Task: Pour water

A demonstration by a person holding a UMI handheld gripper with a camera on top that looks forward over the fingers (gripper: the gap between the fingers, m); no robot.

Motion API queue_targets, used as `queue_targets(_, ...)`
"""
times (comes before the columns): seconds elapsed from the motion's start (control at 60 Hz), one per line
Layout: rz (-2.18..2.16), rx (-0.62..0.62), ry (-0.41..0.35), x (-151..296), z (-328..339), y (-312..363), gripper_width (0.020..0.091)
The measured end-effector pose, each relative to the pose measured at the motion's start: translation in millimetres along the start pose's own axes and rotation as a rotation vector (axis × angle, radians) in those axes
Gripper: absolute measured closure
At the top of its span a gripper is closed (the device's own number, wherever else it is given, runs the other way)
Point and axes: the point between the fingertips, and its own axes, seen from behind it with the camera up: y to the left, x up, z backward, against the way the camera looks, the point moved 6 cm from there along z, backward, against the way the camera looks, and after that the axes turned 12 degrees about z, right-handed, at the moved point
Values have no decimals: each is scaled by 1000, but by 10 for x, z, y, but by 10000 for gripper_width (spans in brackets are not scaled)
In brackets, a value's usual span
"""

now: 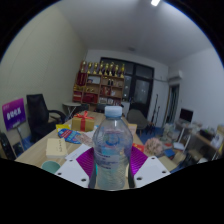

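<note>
Gripper view, jaws clamping water bottle (112, 148)

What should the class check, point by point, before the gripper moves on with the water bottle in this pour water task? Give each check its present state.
1. Water bottle sits between the fingers: ok.
2. Both pink pads press on the bottle: cannot tell, the contact is hidden by the bottle.
3. Cap is off for pouring: not ok, a cap appears to be on.
4. Bottle is upright: ok.
5. A cup or other vessel to pour into is in sight: cannot tell, none can be made out on the cluttered table.
6. Bottle holds water: cannot tell.
</note>
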Motion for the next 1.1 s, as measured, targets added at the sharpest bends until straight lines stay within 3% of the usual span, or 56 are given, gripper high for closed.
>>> queue_targets(0.117, -110, 27, 16, -631, -243, 33, 657)
queue_targets(0.35, -115, 110, 82, -1349, -357, 37, 646)
queue_targets(0.367, -111, 96, 35, -1289, -355, 2, 638)
queue_targets(0.483, -133, 77, 3, -1372, -350, 25, 633)
queue_targets(0.6, -152, 92, -1, -1374, -328, -11, 498)
queue_targets(0.65, -142, 111, 56, -1419, -300, -26, 446)
queue_targets(0.7, -128, 125, 157, -1574, -261, -21, 330)
queue_targets(0.75, -131, 137, 189, -1621, -136, -4, 278)
queue_targets(0.933, -156, 126, 230, -1495, 505, -23, 273)
queue_targets(1.1, -151, 74, 260, -1097, 1336, -8, 272)
